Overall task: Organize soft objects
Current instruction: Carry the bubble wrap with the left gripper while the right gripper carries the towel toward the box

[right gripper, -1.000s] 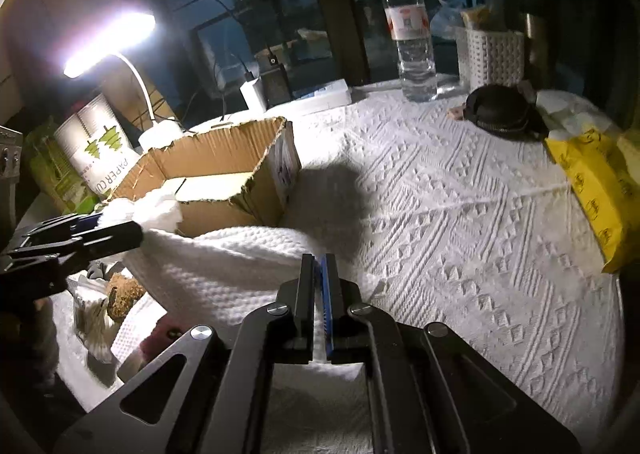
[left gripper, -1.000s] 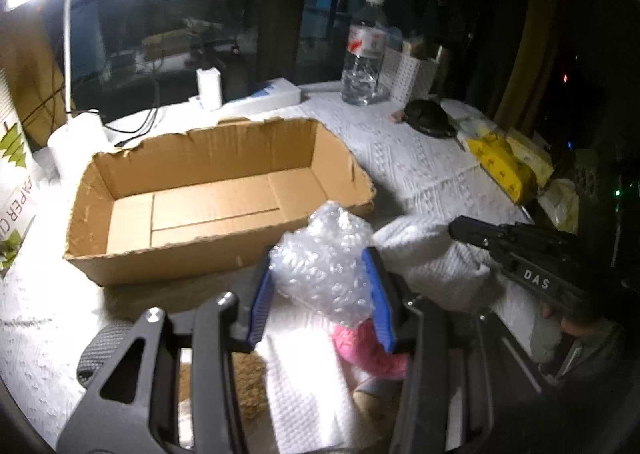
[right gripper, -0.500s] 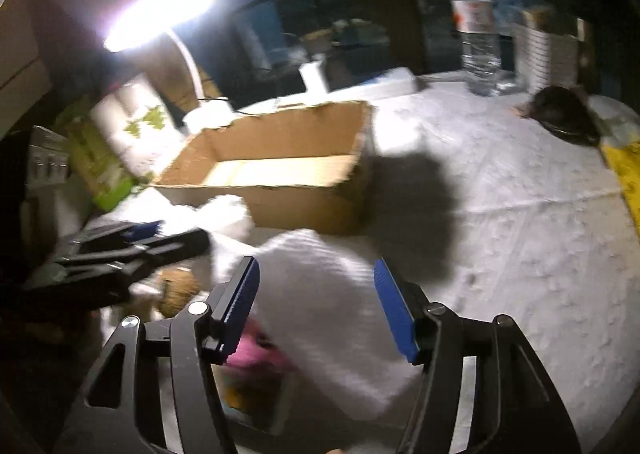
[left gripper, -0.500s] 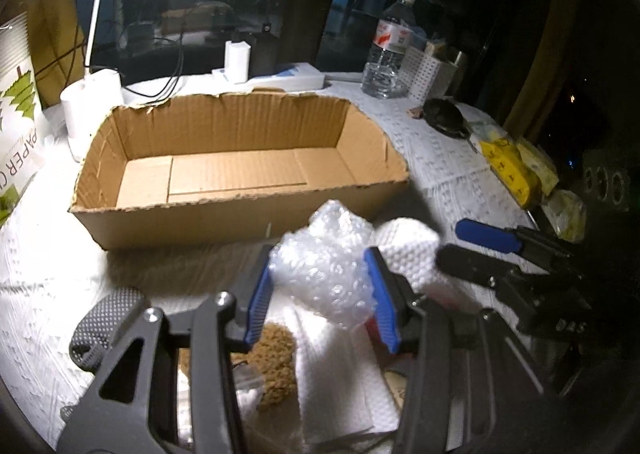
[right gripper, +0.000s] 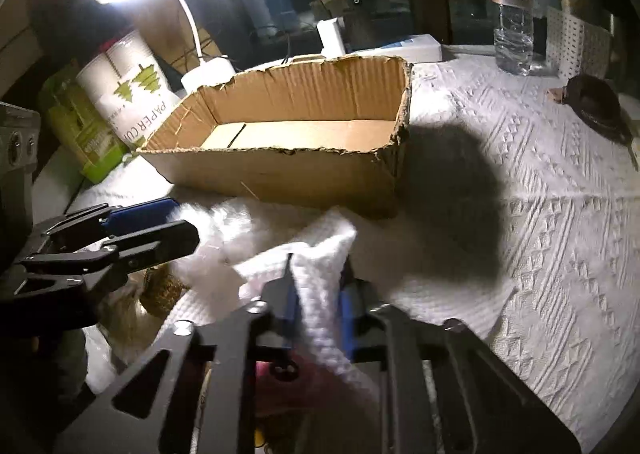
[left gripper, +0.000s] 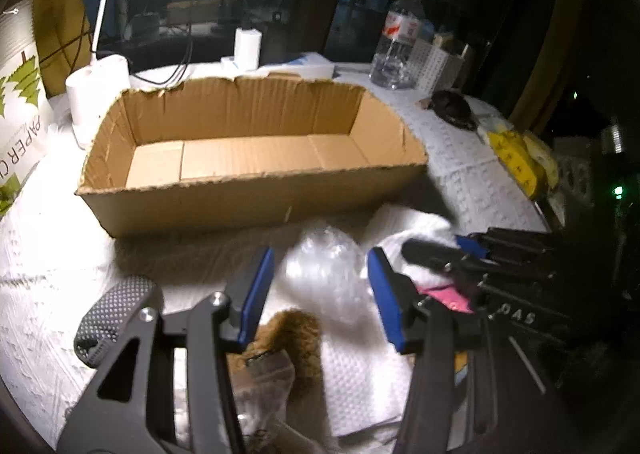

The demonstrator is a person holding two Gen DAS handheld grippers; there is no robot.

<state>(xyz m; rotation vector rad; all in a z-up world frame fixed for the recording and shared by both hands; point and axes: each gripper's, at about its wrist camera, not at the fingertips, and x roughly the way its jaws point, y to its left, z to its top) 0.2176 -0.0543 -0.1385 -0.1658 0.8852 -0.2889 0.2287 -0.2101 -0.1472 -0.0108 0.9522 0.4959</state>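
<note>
The cardboard box [left gripper: 256, 157] stands empty on the worktop [right gripper: 560, 254], its long axis running across the left wrist view, and every soft thing lies on the near side of it. The left tongs [left gripper: 320, 290] are spread wide around a wad of bubble wrap [left gripper: 324, 278]; the wad sits between the blue pads [left gripper: 256, 294] but looks blurred and slack, so the tongs appear to have let go of it or not to be pressing it, and it lies just short of the box's near wall. The right tongs [right gripper: 318, 306] are drawn in on a fold of white cloth [right gripper: 316, 274], which bunches up between them and trails away toward the box's right end. Near the box's front wall there also lie a brown fuzzy piece [left gripper: 296, 330], a pink item [left gripper: 444, 294] mostly hidden under the cloth, and a dotted grey piece [left gripper: 116, 314] to the left. Both tongs sit about equally near the front wall, the right ones toward its right-hand corner. Judging by this, the cloth would travel forward and slightly leftward over the torn rim; that ragged rim could snag the trailing cloth.
</note>
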